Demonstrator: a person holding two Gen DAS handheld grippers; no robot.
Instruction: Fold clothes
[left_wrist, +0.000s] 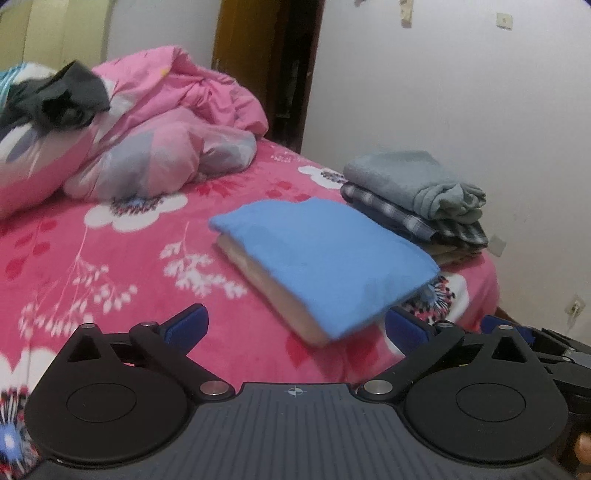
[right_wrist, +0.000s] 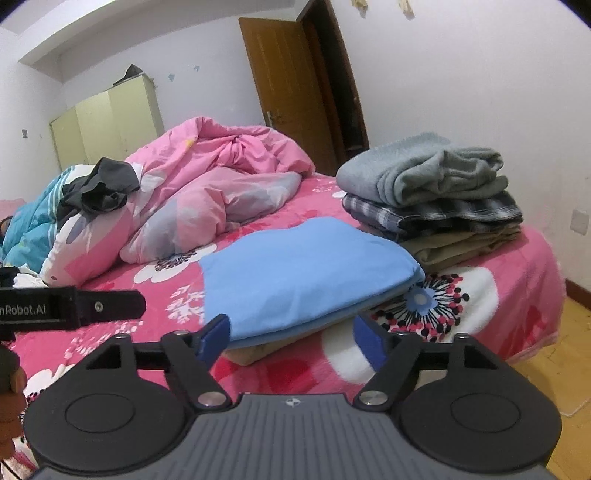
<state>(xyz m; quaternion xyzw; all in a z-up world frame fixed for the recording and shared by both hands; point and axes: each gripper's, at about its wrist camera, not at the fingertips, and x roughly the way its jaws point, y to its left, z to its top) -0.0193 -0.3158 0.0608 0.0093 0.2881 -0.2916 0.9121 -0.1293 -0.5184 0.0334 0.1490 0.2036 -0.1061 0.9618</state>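
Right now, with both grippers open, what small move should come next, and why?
Probably reach toward the dark garment on the quilt. The blue garment already lies folded beside the stack, both the left gripper and right gripper are empty, and that piece looks unfolded.

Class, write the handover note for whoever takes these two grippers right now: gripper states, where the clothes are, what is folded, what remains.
Left gripper: open, holding nothing.
Right gripper: open, holding nothing.
Blue garment: folded, lying flat on the pink bedspread on top of a tan folded piece, just ahead of both grippers.
Folded stack behind it near the bed's edge: grey on top, plaid, then khaki.
Done: the blue garment and the stack look folded.
Left: a dark crumpled garment lies on the bedding at the far left, seemingly unfolded.
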